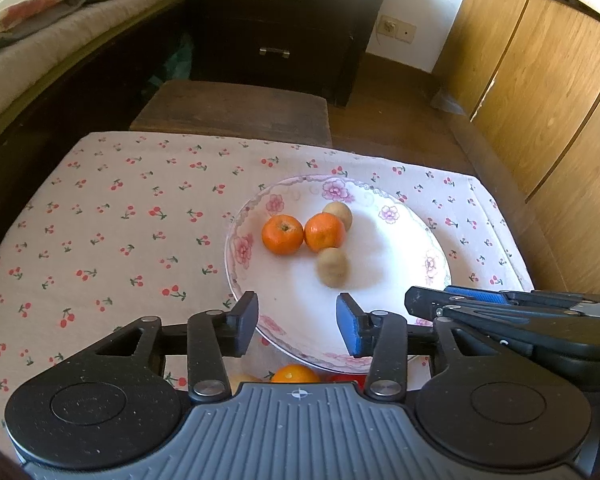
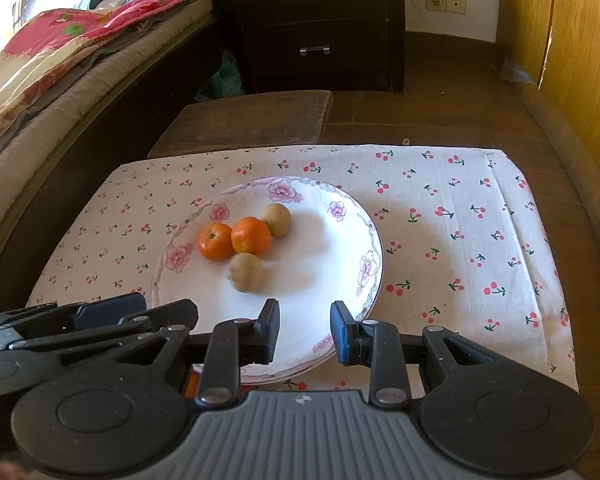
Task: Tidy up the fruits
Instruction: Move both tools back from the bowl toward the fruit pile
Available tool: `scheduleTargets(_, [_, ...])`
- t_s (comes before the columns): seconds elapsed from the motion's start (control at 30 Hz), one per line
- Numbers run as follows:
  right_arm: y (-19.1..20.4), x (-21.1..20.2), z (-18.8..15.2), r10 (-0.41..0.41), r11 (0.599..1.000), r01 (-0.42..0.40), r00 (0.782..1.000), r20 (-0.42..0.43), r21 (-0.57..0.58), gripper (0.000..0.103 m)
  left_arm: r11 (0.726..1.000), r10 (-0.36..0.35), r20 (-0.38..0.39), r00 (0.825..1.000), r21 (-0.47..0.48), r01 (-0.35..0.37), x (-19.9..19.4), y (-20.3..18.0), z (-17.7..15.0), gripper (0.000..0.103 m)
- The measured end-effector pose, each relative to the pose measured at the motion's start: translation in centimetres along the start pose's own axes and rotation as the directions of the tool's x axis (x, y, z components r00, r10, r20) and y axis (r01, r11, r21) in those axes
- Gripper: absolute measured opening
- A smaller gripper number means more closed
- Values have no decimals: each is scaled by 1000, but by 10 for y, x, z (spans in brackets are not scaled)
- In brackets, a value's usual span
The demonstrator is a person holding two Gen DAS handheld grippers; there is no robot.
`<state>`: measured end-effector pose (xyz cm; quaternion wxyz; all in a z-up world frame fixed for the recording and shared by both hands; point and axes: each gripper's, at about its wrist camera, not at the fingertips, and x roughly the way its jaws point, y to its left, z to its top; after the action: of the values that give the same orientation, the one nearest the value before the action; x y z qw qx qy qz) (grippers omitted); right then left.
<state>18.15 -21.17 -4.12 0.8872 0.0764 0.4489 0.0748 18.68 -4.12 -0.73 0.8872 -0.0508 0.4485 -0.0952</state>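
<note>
A white flowered plate (image 1: 392, 240) (image 2: 332, 248) on the cherry-print cloth holds two oranges (image 1: 283, 235) (image 1: 325, 231) and two round brown fruits (image 1: 338, 215) (image 1: 332, 267); the nearer brown fruit looks blurred. My left gripper (image 1: 298, 312) hovers over the plate's near rim, open, with nothing between its pads. My right gripper (image 2: 305, 320) is just to its right over the same rim, its jaws drawn close together and empty. Each gripper shows in the other's view: the right gripper (image 1: 440, 298) and the left gripper (image 2: 164, 306). Another orange (image 1: 295, 374) and something red (image 1: 348, 378) peek out beneath the left gripper.
The cherry-print cloth (image 1: 120, 232) (image 2: 460, 220) covers a low table. Behind it stands a wooden stool (image 1: 236, 112). A bed (image 1: 40, 40) runs along the left, a dark drawer chest (image 1: 284, 20) is at the back, and wooden cabinet doors (image 1: 548, 80) line the right.
</note>
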Motion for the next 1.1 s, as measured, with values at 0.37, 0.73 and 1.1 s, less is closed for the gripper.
scheduleTargets(0.37, [7, -10, -2, 9, 1000, -9, 1000, 14, -9, 30, 1000, -5, 13, 1000, -23, 5, -9, 6, 0, 54])
scheduleTargets(0.73, [22, -29, -19, 38, 999, -38, 999, 6, -33, 30, 1000, -3, 25, 1000, -31, 4, -34, 17, -12, 58])
scheduleTargets(1.1, [37, -27, -47, 47, 997, -51, 997, -59, -54, 30, 1000, 13, -8, 1000, -17, -14, -45, 28, -29, 59])
